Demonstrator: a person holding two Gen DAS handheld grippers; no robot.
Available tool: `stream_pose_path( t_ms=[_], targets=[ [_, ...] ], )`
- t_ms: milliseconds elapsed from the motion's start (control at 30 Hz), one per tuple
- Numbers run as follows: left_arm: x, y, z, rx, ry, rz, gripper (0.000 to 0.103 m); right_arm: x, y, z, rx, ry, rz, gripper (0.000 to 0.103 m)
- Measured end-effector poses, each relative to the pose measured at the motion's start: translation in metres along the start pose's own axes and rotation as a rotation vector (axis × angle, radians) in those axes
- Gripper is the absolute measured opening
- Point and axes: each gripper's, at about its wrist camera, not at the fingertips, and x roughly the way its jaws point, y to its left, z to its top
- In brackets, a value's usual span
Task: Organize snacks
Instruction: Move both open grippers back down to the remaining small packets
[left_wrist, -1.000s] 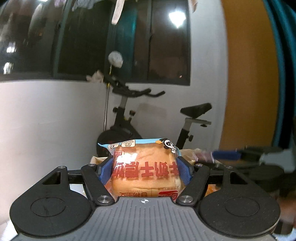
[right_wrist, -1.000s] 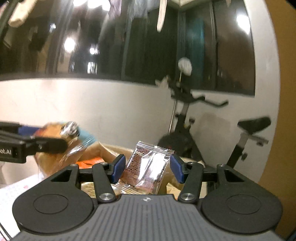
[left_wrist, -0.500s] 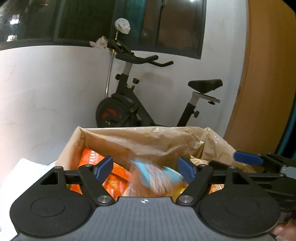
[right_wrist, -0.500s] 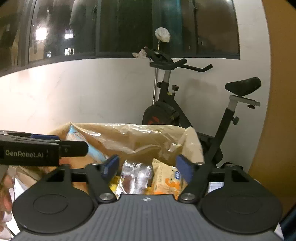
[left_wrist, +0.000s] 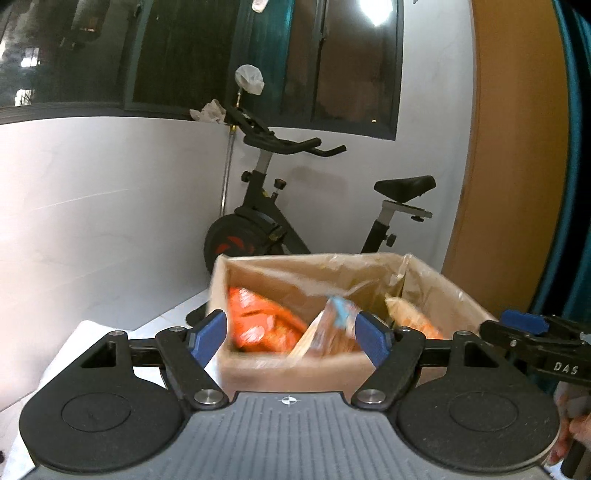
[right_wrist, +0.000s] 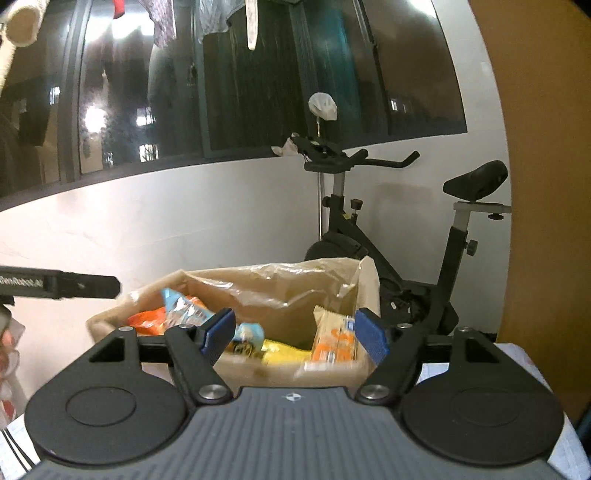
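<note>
A cardboard box (left_wrist: 295, 373) lined with clear plastic stands just ahead of both grippers and holds several snack packets. In the left wrist view an orange packet (left_wrist: 258, 325) and the bread packet (left_wrist: 328, 332) lie inside. My left gripper (left_wrist: 290, 336) is open and empty, in front of the box's near wall. In the right wrist view the box (right_wrist: 258, 369) holds an orange packet (right_wrist: 151, 321), a yellow one (right_wrist: 284, 356) and an orange-and-white wrapper (right_wrist: 332, 343). My right gripper (right_wrist: 293, 334) is open and empty above the near wall.
A black exercise bike (left_wrist: 280, 206) stands behind the box against a white wall with dark windows. An orange-brown panel (left_wrist: 509, 147) is at the right. The box sits on a white cloth (left_wrist: 74, 350). The other gripper shows at each view's edge (left_wrist: 535, 347) (right_wrist: 55, 286).
Both grippers opened and dropped their packets, the bread and the clear-wrapped snack, into the box. Both have since drawn back, so the box sits farther ahead.
</note>
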Motion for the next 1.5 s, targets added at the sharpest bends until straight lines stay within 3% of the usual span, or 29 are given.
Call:
stream_pose_path(
  t_ms=[167,300,633,700,733,800,967,1100,1267,1500],
  targets=[
    [-0.015,0.014,-0.032,-0.007,0.034,0.019,0.077,-0.016,0.002,-0.027,0.009,0.023,0.003,0.074],
    [-0.005,0.019,-0.064,-0.045,0.107,0.002,0.068,-0.016,0.005,-0.051,0.017,0.068,-0.001,0.074],
    [0.033,0.009,-0.126,-0.060,0.259,-0.038,0.065,0.021,0.019,-0.114,0.008,0.278,0.052,0.074],
    [0.040,0.008,-0.134,-0.070,0.276,-0.046,0.058,0.032,0.020,-0.123,0.000,0.318,0.057,0.074],
    [0.044,0.007,-0.137,-0.076,0.286,-0.054,0.051,0.037,0.021,-0.128,-0.001,0.332,0.055,0.074],
    [0.056,0.002,-0.140,-0.085,0.306,-0.068,0.044,0.046,0.020,-0.134,0.021,0.351,0.058,0.072],
    [0.080,-0.006,-0.142,-0.096,0.326,-0.068,0.044,0.071,0.014,-0.144,0.129,0.404,0.051,0.068],
    [0.097,-0.011,-0.145,-0.089,0.346,-0.071,0.044,0.082,0.012,-0.154,0.154,0.462,0.055,0.047],
    [0.112,-0.026,-0.155,-0.039,0.400,-0.064,0.042,0.065,0.007,-0.161,0.157,0.456,0.074,0.046],
    [0.100,-0.034,-0.164,0.011,0.398,-0.069,0.043,0.038,-0.005,-0.170,0.219,0.444,0.068,0.046]
  ],
)
